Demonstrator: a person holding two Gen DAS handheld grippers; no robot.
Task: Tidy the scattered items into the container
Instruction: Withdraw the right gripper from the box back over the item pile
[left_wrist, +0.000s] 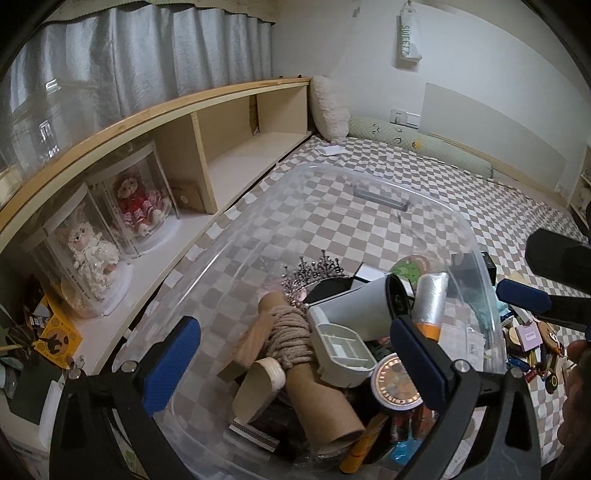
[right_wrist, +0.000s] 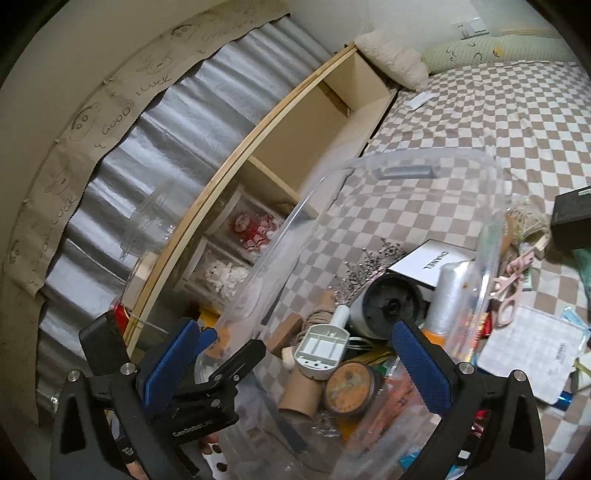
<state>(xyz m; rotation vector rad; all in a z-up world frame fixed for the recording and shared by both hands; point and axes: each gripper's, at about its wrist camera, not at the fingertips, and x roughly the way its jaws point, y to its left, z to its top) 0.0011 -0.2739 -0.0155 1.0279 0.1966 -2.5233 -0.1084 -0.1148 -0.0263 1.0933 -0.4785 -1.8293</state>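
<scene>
Clear bin well filled, a scatter left on the bed

We see the clear plastic storage container (left_wrist: 369, 192) on the checkered bedspread (left_wrist: 461, 177) already holding much: a cardboard tube wound with beige rope (left_wrist: 291, 332), a white cylinder with a black end (left_wrist: 354, 310), a silvery tiara (left_wrist: 314, 269) and a round copper-coloured tin (left_wrist: 397, 380). Beside it on the bed lie pink scissors (right_wrist: 511, 291), a clear zip pouch (right_wrist: 532, 354) and a black box (right_wrist: 572, 218), so we judge the tidying well along but unfinished. Our left gripper (left_wrist: 291, 354) and right gripper (right_wrist: 295, 358) both hover with jaws apart, holding nothing.
</scene>
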